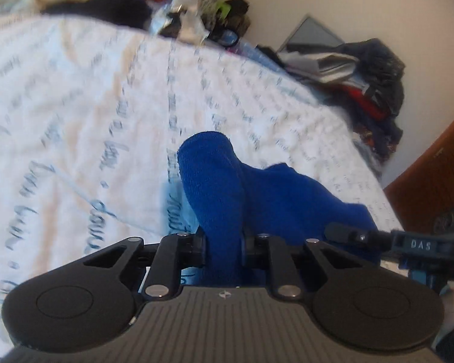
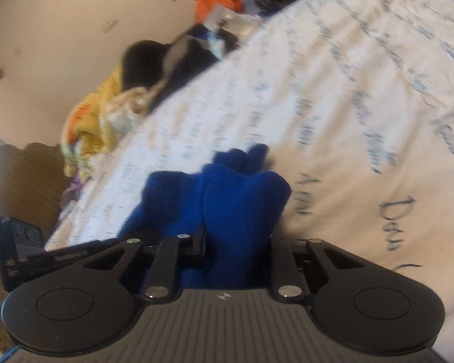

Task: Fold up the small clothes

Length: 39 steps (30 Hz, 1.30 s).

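Left claw [image 1: 224, 242] clenched on bunched royal-blue fleece garment [image 1: 257, 193], fabric sticking up between its fingers. Right claw [image 2: 236, 242] likewise clenched on the same blue fleece [image 2: 227, 199]. Garment held just above the white quilted bedspread with blue script print [image 1: 75, 106]. Mixed clothes pile [image 1: 363, 72] at bed's far edge.

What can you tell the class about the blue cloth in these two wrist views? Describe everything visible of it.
The blue cloth is deep royal blue, with a fuzzy, terry-like surface. It is bunched and folded over, not flat. The left gripper is shut on one rolled bunch that rises between its fingers; the right gripper clamps another bunch. Between them the cloth sags over the white bedspread printed with blue script. What kind of garment it is cannot be told.
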Tool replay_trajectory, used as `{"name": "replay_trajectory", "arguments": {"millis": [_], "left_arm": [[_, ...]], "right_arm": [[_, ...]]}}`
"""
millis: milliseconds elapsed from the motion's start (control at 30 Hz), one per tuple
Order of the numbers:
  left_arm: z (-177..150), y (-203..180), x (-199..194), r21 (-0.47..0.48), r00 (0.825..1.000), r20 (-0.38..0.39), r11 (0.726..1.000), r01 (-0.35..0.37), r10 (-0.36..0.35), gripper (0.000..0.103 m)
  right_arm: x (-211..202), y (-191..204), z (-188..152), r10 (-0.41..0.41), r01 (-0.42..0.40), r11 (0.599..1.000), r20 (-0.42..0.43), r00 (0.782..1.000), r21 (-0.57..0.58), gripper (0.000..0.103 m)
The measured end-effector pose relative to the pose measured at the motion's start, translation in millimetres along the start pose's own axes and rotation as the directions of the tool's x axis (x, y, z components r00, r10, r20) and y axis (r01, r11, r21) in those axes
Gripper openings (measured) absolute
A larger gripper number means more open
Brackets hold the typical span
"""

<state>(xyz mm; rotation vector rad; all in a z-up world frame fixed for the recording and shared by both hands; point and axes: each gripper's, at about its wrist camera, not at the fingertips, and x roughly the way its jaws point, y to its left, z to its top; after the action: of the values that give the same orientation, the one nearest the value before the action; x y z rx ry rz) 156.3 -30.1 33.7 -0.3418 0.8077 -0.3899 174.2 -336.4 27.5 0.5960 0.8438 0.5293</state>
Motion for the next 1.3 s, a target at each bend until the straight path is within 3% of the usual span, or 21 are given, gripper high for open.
{"name": "replay_trajectory", "arguments": {"millis": [67,167,233,267,333,367,400,433,533,633,667,700,733,767,900,967,1000,1067,1100,1200,1300], "left_arm": [[9.0,3.0,-24.3,0.05,0.999,0.044,0.998,-0.027,0.025,0.021],[38.1,18.4,-27.4,0.079,0.991,0.081,0.99,-0.115,0.109,0.024],[52.6,37.1,-16.9,0.087,0.983,0.063,0.981,-0.176,0.171,0.033],[52.4,49.0,-18.6,0.04,0.976,0.039,0.976,-0.214,0.212,0.037],[42.4,65.1,-34.7,-0.023,0.986,0.019,0.986,-0.164,0.164,0.043],[30.8,69.8,-49.8,-0.032,0.992,0.034,0.992,-0.119,0.12,0.051],[20.8,71.5,-59.8,-0.03,0.994,0.037,0.994,-0.104,0.105,0.068],[5.8,72.8,-68.5,-0.033,0.996,0.025,0.995,-0.089,0.09,0.075],[-34.2,76.9,-70.6,-0.075,0.995,-0.094,0.996,-0.043,0.036,0.069],[-56.0,61.5,-75.5,-0.004,0.994,-0.084,0.998,-0.066,0.066,0.065],[-57.2,58.1,-75.0,-0.003,0.994,-0.099,0.998,-0.056,0.055,0.055],[-57.7,56.3,-70.8,-0.008,0.99,-0.131,0.999,-0.05,0.049,0.015],[-57.1,53.6,-70.8,-0.004,0.989,-0.13,0.997,-0.073,0.072,0.013],[-57.1,49.8,-74.6,0.005,0.989,-0.12,0.996,-0.087,0.087,0.013],[-68.9,35.8,-98.2,0.106,0.992,-0.095,0.992,-0.074,0.084,0.017],[-84.3,29.4,-99.4,0.223,0.982,-0.065,0.962,-0.16,0.179,0.027],[-94.3,23.3,-103.6,0.301,0.975,-0.013,0.931,-0.208,0.222,0.032],[-112.4,4.9,-117.6,0.437,0.955,0.109,0.85,-0.295,0.275,0.074],[-119.9,-4.6,-125.3,0.483,0.95,0.166,0.818,-0.311,0.263,0.079],[-131.4,-32.1,-130.0,0.601,0.959,0.227,0.751,-0.275,0.169,0.082],[-133.4,-46.6,-101.3,0.642,0.971,0.191,0.73,-0.234,0.143,0.081]], "right_arm": [[2.2,21.3,2.7,0.057,-0.057,0.998,0.002,0.998,-0.032,0.019],[24.6,45.9,12.1,0.123,-0.123,0.991,-0.008,0.992,-0.058,0.019],[50.0,50.9,20.4,0.121,-0.122,0.992,-0.014,0.993,-0.038,0.024],[62.1,49.7,22.1,0.081,-0.082,0.996,-0.021,0.996,-0.027,0.036],[72.5,42.7,19.1,-0.014,0.015,0.999,-0.049,0.999,0.037,0.058],[67.4,40.5,13.6,-0.025,0.028,0.998,-0.047,0.999,0.056,0.062],[57.7,38.5,5.7,0.002,0.001,0.999,-0.041,0.999,0.054,0.062],[46.5,37.1,-2.6,0.028,-0.026,0.999,-0.042,0.999,0.043,0.063],[20.2,24.4,-32.6,0.088,-0.078,0.991,-0.094,0.992,0.106,0.064],[13.4,21.0,-62.0,0.08,-0.059,0.988,-0.152,0.985,0.14,0.064],[13.9,24.2,-70.5,0.076,-0.056,0.991,-0.167,0.983,0.122,0.061],[14.7,30.1,-77.8,0.082,-0.068,0.994,-0.168,0.982,0.088,0.057],[16.9,36.4,-82.5,0.075,-0.067,0.996,-0.18,0.981,0.05,0.028],[20.6,43.0,-86.0,0.056,-0.055,0.998,-0.207,0.977,0.008,0.01],[5.2,60.7,-89.5,-0.005,-0.024,0.989,-0.201,0.98,-0.143,0.01],[-1.7,54.0,-93.6,-0.026,-0.005,0.989,-0.205,0.978,-0.15,0.012],[-2.0,49.6,-96.4,-0.035,0.005,0.99,-0.212,0.977,-0.138,0.014],[-7.8,44.7,-97.9,-0.013,-0.004,0.997,-0.214,0.977,-0.079,0.02],[-13.3,46.8,-94.7,-0.01,-0.005,0.997,-0.204,0.979,-0.072,0.021],[-29.8,57.8,-74.6,0.038,-0.045,0.996,-0.08,0.996,-0.082,0.03],[-12.2,66.1,-42.1,0.031,-0.032,0.995,-0.009,0.999,-0.096,0.033]]}}
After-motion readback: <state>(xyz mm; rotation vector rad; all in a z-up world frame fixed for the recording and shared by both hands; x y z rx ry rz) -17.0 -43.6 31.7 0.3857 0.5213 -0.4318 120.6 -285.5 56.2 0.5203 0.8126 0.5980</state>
